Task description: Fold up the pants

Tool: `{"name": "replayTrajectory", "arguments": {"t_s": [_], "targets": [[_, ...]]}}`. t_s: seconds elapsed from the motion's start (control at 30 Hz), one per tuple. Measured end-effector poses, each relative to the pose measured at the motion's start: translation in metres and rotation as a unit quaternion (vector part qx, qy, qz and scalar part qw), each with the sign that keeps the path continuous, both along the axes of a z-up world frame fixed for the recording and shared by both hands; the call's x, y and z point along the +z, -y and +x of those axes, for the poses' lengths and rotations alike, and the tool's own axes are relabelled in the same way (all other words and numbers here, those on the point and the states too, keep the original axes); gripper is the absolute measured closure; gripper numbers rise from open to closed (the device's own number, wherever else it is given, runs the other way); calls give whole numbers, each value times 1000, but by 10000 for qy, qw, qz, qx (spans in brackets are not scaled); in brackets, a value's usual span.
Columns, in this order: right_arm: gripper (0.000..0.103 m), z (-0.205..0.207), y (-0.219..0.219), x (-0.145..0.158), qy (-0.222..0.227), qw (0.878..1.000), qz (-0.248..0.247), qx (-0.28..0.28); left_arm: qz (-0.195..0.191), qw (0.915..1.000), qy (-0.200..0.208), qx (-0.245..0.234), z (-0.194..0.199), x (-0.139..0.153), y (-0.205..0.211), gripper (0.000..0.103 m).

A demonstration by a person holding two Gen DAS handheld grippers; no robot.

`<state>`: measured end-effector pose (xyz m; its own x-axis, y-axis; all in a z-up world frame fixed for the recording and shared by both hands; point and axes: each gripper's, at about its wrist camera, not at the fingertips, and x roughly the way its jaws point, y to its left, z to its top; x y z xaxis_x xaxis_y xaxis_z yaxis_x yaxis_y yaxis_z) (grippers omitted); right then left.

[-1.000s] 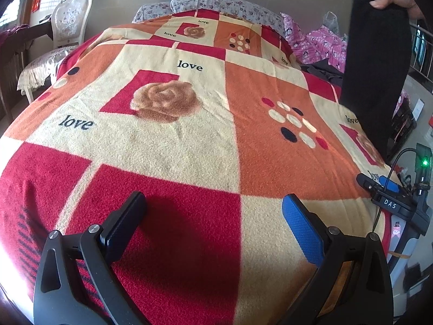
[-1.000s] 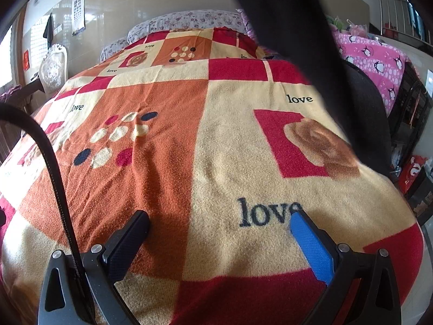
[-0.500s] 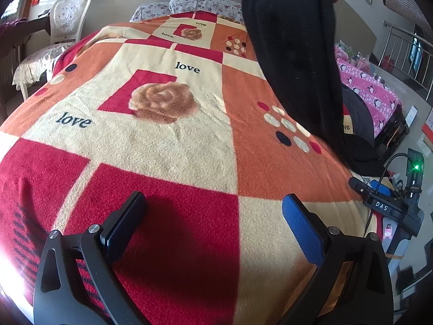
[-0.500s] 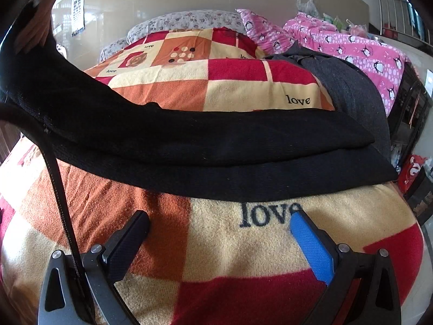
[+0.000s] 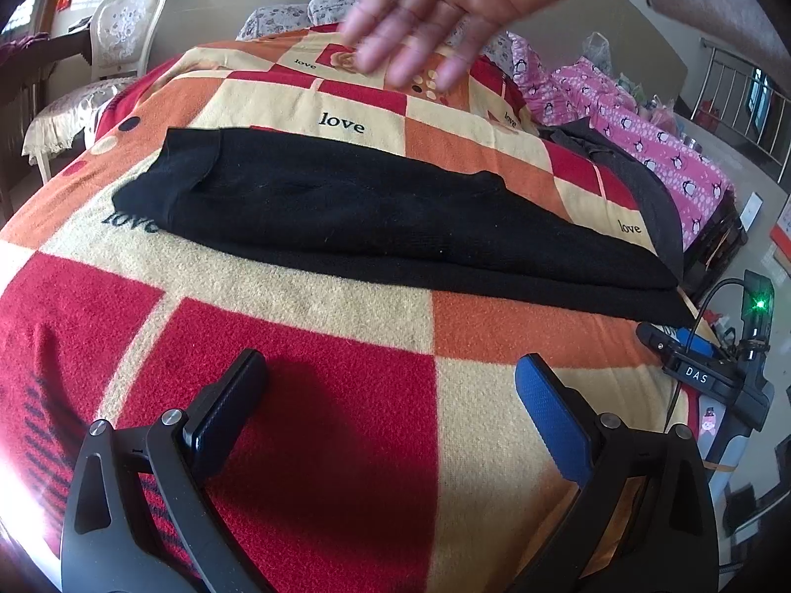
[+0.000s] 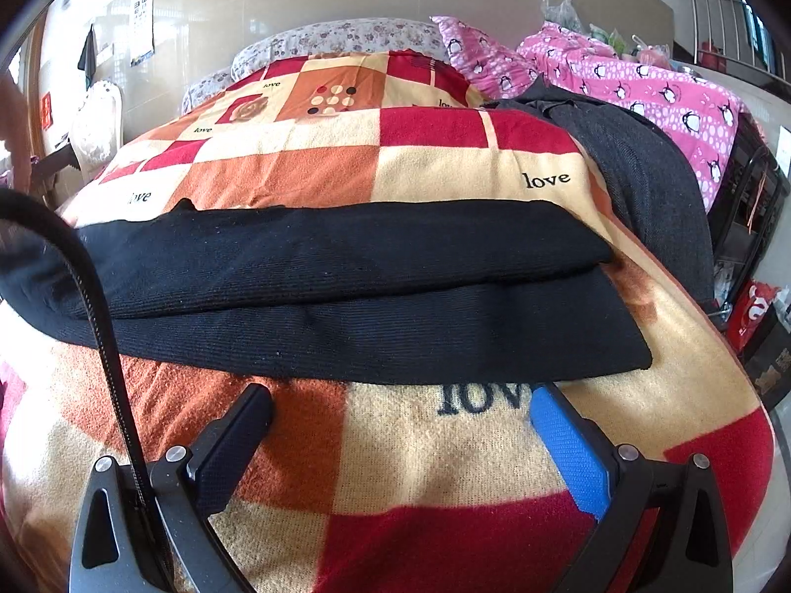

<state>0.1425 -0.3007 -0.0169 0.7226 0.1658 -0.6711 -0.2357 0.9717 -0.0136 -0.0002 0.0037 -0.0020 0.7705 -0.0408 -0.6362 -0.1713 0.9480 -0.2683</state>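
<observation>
While your left gripper (image 5: 390, 390) sat wide and empty, the black pants (image 5: 375, 217) lay at 12 o'clock, a bare hand (image 5: 445, 5) above. Your right gripper (image 6: 400, 425), equally wide, faced their hems (image 6: 593, 331) at 1 o'clock; pinching both layers there would have suited.

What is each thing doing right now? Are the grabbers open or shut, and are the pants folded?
Pants: lying flat across the blanket, one layer over another, not held.
Left hand-held gripper: open, empty, short of the pants.
Right hand-held gripper: open, empty, just short of the pants' near edge.
Hand: open, blurred, above the bed, holding nothing.
Blanket: spread over the bed.
Green light: on.
</observation>
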Motion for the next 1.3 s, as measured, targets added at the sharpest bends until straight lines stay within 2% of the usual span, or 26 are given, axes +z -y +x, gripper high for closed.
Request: {"name": "replayTrajectory", "arguments": {"t_s": [0.4,0.83,1.3], "targets": [[0,0,0,0,-2,10000,8,2,-29,10000,-49,-1,0,-1,-2,2],[0,0,0,1,23,10000,32,11,273,9995,-156,86,5,-2,6,2],[0,-2,0,1,-7,10000,25,0,207,9995,-198,104,5,-1,5,2]]}}
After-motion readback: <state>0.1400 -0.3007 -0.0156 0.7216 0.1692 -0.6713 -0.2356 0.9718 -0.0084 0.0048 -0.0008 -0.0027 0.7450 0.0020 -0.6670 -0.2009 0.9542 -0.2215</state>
